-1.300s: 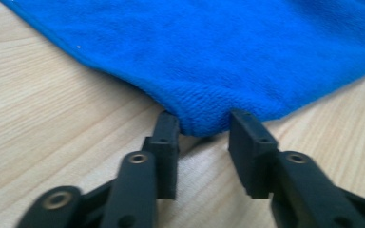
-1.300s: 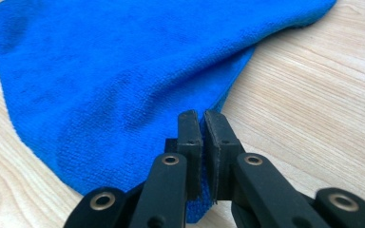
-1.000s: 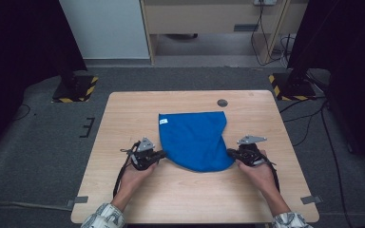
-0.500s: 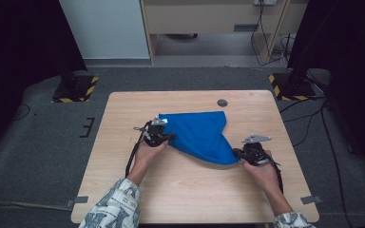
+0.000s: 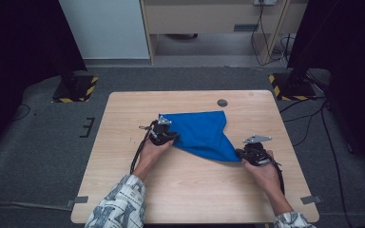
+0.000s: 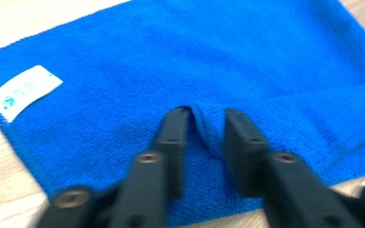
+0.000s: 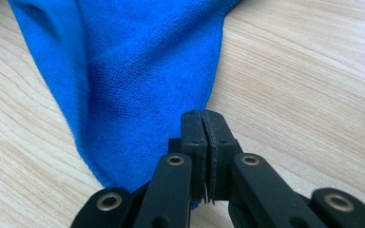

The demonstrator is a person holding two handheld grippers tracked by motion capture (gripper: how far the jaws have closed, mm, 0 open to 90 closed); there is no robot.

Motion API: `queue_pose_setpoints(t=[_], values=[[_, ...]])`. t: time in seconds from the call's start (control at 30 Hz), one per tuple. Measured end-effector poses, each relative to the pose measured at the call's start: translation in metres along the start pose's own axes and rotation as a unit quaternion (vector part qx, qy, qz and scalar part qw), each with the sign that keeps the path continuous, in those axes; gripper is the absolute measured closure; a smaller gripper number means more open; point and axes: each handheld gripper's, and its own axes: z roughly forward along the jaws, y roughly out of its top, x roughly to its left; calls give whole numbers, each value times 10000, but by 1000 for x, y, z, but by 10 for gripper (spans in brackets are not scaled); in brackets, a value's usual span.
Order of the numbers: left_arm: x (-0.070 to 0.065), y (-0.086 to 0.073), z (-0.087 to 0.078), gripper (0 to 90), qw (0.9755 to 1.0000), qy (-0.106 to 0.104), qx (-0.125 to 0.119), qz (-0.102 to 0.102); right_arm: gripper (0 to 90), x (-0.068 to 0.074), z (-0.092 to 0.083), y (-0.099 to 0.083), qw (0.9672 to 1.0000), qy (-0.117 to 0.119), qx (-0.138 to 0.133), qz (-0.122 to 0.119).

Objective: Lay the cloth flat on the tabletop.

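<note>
Cloth (image 5: 202, 134) clenched by right gripper (image 7: 204, 124); left gripper (image 6: 204, 130) fingers parted around a fold.

A: Place type?
B: Lab or recording studio. Bare wooden table (image 5: 190, 190) on grey carpet (image 5: 38, 156), black curtains at 9 and 3 o'clock.
A: Anything else?
B: Hazard-striped stand bases (image 5: 75, 88) at 10 and 2, loose cables (image 5: 313, 114), cabinet at 12.

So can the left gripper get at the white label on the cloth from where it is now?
Probably yes. The left gripper sits on the cloth with a fold between its jaws, and the label lies flat and uncovered nearby. It would likely have to let that fold go first.
</note>
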Motion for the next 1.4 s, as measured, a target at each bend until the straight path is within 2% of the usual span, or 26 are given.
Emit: queue_pose_setpoints(t=[0.13,0.2,0.3,0.47,0.53,0.6,0.67,0.77,0.87,0.97,1.0,1.07,1.17,1.3,1.4], values=[[-1,-2,-12,591,9995,30,-310,8,884,1,-1,0,10000,-9,5,4],[-3,-4,-19,568,9994,-5,-337,22,884,0,-1,0,10000,-11,5,16],[-8,-6,-23,595,9992,-99,-350,137,885,-1,0,0,10000,-12,13,24],[-14,-4,-20,563,9984,-299,-472,111,884,0,0,0,10000,-3,-17,30],[-16,-3,-18,548,9985,-221,-450,238,884,0,0,0,10000,2,-23,15],[-18,-1,-15,534,9987,-136,-409,274,884,0,0,0,10000,0,-5,26],[-19,1,-14,520,9985,-150,-438,287,884,0,0,0,10000,12,-13,38],[-20,6,-11,485,9978,-17,-548,375,884,0,0,0,10000,17,-19,18],[-15,14,-3,475,9977,70,-513,427,884,1,0,1,10000,33,-18,13],[-11,22,9,468,9982,78,-481,357,884,3,0,1,10000,56,-17,2],[-10,24,12,471,9979,109,-537,354,884,3,0,1,10000,59,-18,2],[-8,28,20,485,9983,32,-525,257,884,2,1,1,10000,65,-33,22],[-6,32,32,484,9985,13,-483,245,884,2,0,1,9999,91,-51,48],[-7,35,45,480,9988,-25,-378,304,884,2,-1,1,9999,118,-55,50],[-9,34,52,488,9984,-30,-430,356,885,3,-3,1,9999,126,-73,71]])
